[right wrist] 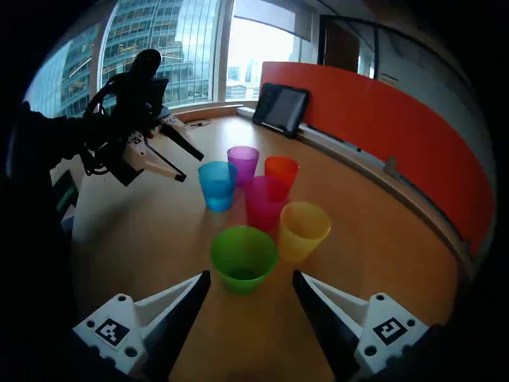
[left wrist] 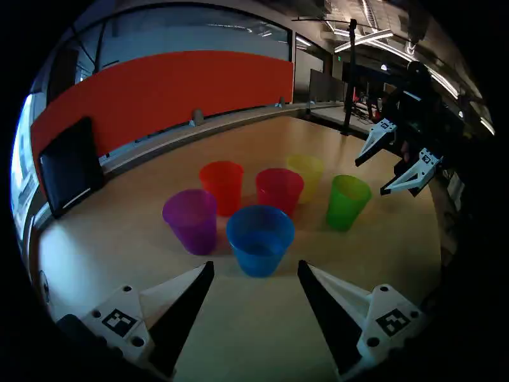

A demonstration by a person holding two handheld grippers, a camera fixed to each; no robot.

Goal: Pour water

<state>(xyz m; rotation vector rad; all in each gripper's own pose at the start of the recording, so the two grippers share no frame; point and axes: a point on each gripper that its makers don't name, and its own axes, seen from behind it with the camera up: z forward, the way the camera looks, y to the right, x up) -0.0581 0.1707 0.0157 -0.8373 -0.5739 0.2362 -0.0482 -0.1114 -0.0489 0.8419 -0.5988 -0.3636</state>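
Note:
Several plastic cups stand clustered on a wooden table [left wrist: 127, 248]. In the left gripper view the blue cup [left wrist: 259, 239] is nearest, with purple [left wrist: 191, 220], orange [left wrist: 222, 186], pink [left wrist: 279, 190], yellow [left wrist: 306, 174] and green [left wrist: 347, 201] around it. My left gripper [left wrist: 256, 275] is open just short of the blue cup; it also appears farther off as the left gripper [right wrist: 194, 167]. In the right gripper view the green cup [right wrist: 244, 258] is closest, with my open right gripper [right wrist: 251, 282] in front of it. That right gripper [left wrist: 370, 174] hovers beyond the green cup.
A dark tablet [left wrist: 70, 165] leans at the table's far edge against an orange partition [left wrist: 165, 89]. Large windows [right wrist: 172, 51] lie behind the hand holding the left gripper. The table edge [right wrist: 445, 248] runs along the partition.

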